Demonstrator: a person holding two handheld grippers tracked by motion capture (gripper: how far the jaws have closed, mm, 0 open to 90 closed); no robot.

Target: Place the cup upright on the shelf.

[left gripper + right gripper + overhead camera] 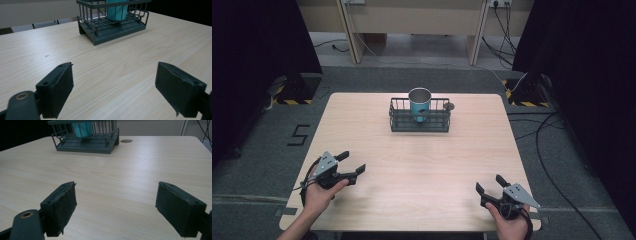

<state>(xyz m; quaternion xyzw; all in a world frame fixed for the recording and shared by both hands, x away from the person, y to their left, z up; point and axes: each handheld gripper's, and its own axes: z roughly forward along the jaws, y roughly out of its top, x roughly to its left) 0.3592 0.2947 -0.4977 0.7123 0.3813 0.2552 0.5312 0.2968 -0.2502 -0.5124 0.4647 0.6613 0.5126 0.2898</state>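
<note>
A teal cup with a metal rim (419,104) stands upright inside a dark wire basket (398,116) at the far middle of the wooden table (412,165). My left gripper (351,164) rests near the table's front left, held by a hand, jaws wide apart and empty. My right gripper (490,184) sits at the front right, also open with nothing between its jaws. In the left gripper view the basket (112,27) and cup (116,11) lie well ahead of the gripper (114,90). The right gripper view shows the basket (86,143) and cup (82,128) far ahead of that gripper (115,207).
A small round dark disc (450,106) lies on the table just right of the basket, seen also as a disc (126,141) in the right gripper view. Bare tabletop lies between the grippers and the basket. Cables (552,165) trail on the floor to the right.
</note>
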